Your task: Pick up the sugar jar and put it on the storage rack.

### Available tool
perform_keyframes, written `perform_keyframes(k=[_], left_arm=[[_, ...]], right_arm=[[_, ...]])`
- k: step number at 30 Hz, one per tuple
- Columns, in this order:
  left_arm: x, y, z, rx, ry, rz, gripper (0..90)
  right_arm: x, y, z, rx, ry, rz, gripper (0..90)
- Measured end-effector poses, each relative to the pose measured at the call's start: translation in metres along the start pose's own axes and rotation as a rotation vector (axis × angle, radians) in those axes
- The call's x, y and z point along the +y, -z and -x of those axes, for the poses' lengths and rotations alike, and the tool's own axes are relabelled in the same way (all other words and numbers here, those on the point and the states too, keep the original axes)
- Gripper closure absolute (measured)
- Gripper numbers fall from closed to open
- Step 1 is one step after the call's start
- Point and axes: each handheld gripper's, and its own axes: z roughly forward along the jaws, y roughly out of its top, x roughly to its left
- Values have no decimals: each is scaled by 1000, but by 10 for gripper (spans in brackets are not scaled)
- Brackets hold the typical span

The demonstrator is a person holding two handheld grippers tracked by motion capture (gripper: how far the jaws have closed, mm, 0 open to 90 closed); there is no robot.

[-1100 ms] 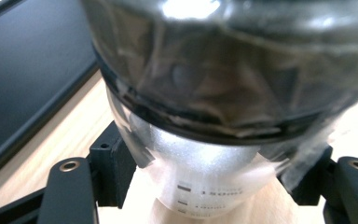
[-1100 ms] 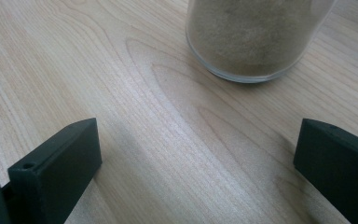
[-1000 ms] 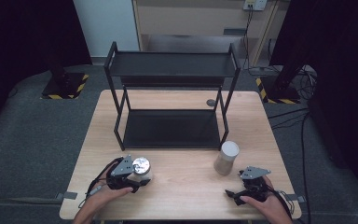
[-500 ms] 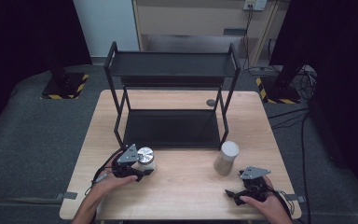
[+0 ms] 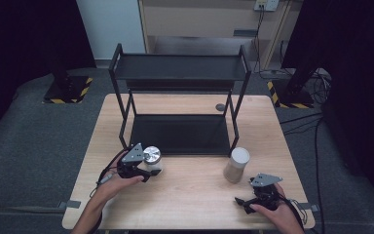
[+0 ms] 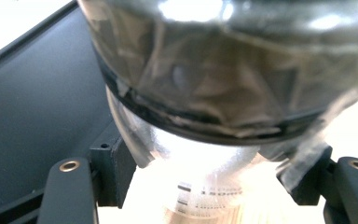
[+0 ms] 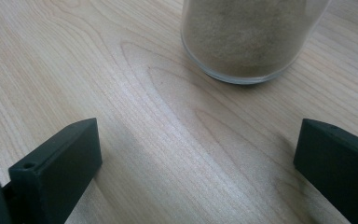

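Wooden table (image 5: 190,195): left gripper (image 5: 148,171) clamps foil-capped flask (image 5: 152,157).

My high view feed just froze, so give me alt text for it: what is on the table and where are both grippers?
The left gripper holds a foil-capped jar at the front edge of the black two-tier rack on a wooden table. At front right, the right gripper rests open, just short of a jar of sand.

Overhead on table (image 5: 190,195); two close gripper views
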Motion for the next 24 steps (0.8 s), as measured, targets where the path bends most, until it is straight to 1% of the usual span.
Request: perform_keyframes(k=[5, 13, 17, 22, 24], left_arm=[[3, 2, -5, -5, -3, 2, 300], [13, 8, -11, -14, -28, 3, 300], [20, 13, -14, -16, -45, 4, 300], [31, 21, -21, -18, -61, 4, 300], [37, 23, -25, -18, -75, 0, 300]], right_arm=[[0, 0, 0, -1, -1, 0, 11], [0, 0, -1, -4, -2, 0, 11], [0, 0, -2, -8, -5, 0, 9], [0, 0, -2, -9, -6, 0, 9], [0, 0, -2, -9, -6, 0, 9]])
